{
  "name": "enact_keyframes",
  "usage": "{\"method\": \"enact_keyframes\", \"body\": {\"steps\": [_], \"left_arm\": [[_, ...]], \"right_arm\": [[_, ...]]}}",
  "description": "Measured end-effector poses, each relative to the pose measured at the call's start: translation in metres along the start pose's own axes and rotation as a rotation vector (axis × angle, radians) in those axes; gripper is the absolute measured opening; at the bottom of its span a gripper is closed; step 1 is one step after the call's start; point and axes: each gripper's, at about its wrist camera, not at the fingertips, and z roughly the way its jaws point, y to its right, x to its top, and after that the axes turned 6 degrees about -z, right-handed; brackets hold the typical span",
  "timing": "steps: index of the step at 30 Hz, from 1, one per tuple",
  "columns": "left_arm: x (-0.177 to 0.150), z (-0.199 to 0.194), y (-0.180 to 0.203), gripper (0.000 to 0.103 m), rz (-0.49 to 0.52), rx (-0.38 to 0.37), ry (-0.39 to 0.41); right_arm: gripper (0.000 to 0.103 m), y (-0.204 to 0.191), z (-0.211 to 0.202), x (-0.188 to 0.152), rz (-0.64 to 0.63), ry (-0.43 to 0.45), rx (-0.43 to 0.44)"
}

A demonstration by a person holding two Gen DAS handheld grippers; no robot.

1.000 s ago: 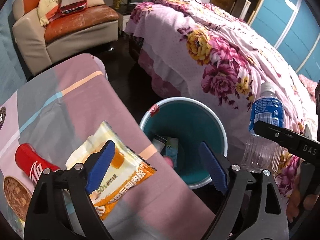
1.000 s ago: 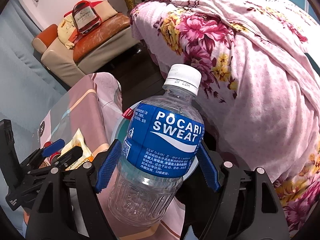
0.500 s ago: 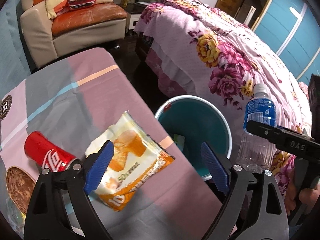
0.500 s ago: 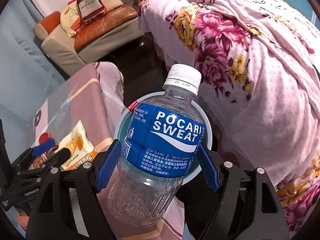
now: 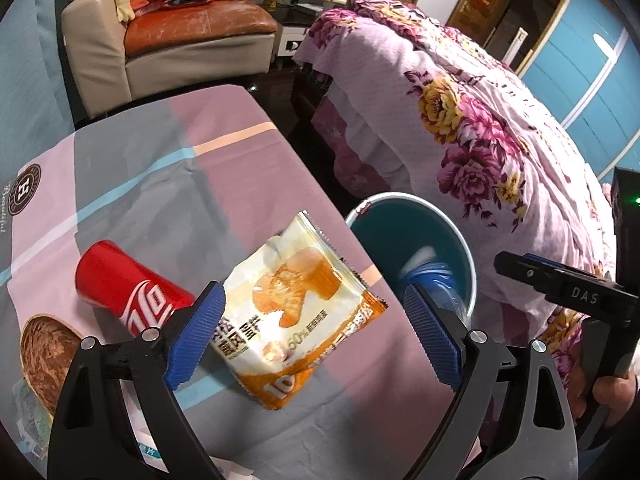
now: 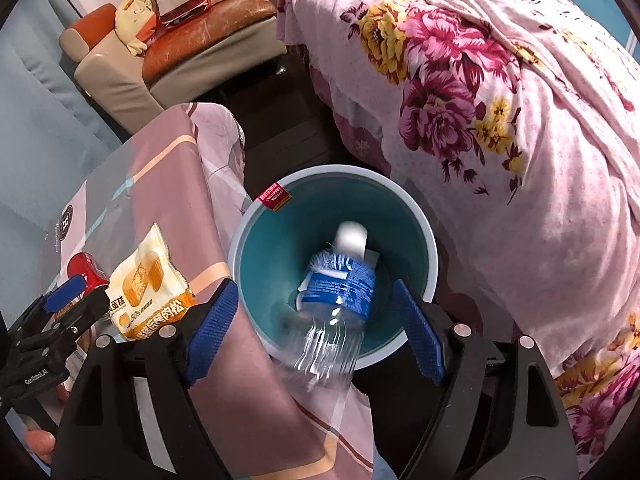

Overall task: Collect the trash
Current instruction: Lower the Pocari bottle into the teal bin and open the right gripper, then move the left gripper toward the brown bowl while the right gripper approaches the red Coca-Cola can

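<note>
A clear plastic bottle with a blue label drops, blurred, cap first into the teal bin. My right gripper hovers over the bin, its jaws opening and no longer touching the bottle. In the left wrist view the bottle is a blue streak inside the bin. My left gripper is open above an orange-and-white snack packet on the table. A red cola can lies on its side just left of the packet.
The table has a pink and grey cloth; a brown bowl sits at its left edge. A bed with a floral cover stands close behind the bin. A sofa stands at the far wall.
The right gripper let go of the bottle, which fell from between its pads into the bin. The left gripper moved left over the table, so the snack packet now lies between its fingers.
</note>
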Motion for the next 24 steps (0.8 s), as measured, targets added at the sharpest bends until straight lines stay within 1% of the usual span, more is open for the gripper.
{"method": "enact_keyframes", "body": {"steps": [4,12,24], "left_arm": [[-0.004,-0.009,-0.007,0.092,-0.005,0.003,0.008],[-0.015,-0.032,-0.024,0.092,-0.023,0.015,0.029],[-0.032,-0.072,-0.068,0.093,-0.078,0.023,0.078]], "right_arm": [[0.079,-0.007,-0.009,0.000,-0.007,0.011,-0.001],[0.080,-0.029,-0.026,-0.009,-0.040,0.012,0.005],[0.082,-0.089,-0.045,-0.023,-0.157,0.020,0.015]]}}
